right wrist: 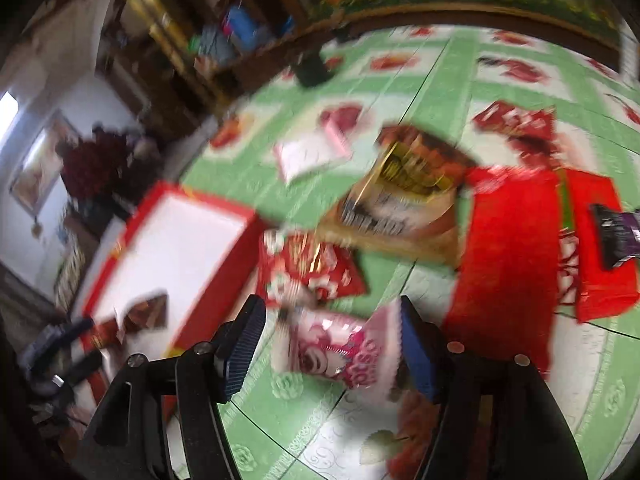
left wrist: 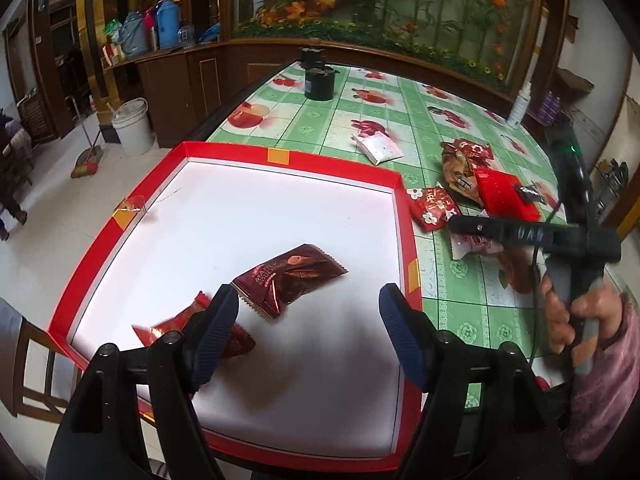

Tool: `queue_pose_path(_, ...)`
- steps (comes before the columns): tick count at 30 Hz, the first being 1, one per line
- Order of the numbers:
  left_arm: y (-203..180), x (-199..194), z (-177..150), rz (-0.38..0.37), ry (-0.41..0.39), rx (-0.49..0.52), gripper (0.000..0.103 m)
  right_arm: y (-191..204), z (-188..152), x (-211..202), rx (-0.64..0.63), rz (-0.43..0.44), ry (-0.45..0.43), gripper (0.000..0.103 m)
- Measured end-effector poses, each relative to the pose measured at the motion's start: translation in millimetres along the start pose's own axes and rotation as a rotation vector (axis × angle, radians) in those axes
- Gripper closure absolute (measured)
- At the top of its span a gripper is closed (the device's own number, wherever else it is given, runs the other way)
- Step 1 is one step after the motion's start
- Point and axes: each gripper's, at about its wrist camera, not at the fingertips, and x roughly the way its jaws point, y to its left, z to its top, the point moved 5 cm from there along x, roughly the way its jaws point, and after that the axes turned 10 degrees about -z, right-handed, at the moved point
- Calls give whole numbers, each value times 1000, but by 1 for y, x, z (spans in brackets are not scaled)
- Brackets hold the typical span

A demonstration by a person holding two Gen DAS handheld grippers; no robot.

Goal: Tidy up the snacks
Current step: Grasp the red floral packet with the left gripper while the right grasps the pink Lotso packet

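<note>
Right wrist: R gripper (right wrist: 332, 340) spread over pink packet (right wrist: 340, 352); centre, then clench; L gripper (left wrist: 308, 328) released.

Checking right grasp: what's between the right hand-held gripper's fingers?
A pink snack packet lies between the open fingers on the table, per right wrist view.

Two snack packets (left wrist: 290, 282) lie in the tray (left wrist: 236, 155), others right of it.
</note>
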Motion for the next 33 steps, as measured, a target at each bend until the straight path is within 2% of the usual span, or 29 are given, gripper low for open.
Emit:
queue_pose_path(2, -4, 2, 2, -2, 4, 6, 30, 6, -5, -3, -59, -75, -39, 37)
queue_pose_path(4, -14, 6, 4, -3, 12, 33, 30, 7, -11, -4, -110, -140, -56, 52)
queue_pose_path(5, -21, 7, 6, -7, 16, 54, 30, 7, -14, -5, -135, -161, -66, 52)
queue_pose_path(7, -32, 9, 9, -14, 19, 85, 30, 0, -19, -9, -152, -146, -69, 55)
queue_pose_path(12, -73, 20, 28, -49, 21, 210, 30, -35, -28, -26, -149, -174, -95, 55)
queue_pose_path(16, -107, 46, 52, -68, 34, 343, 30, -85, -23, -35, -38, -195, -124, 54)
queue_pose_path(18, -122, 63, 63, -107, 65, 404, 30, -101, -20, -39, 23, -185, -125, 54)
queue_pose_path(20, -135, 87, 70, -143, 144, 469, 30, -110, -18, -42, 67, -144, -122, 54)
queue_pose_path(25, -137, 128, 75, -159, 266, 486, 31, -105, -18, -43, 34, -180, -127, 53)
queue_pose_path(33, -142, 160, 71, -162, 334, 508, 31, -111, -16, -43, 76, -149, -119, 53)
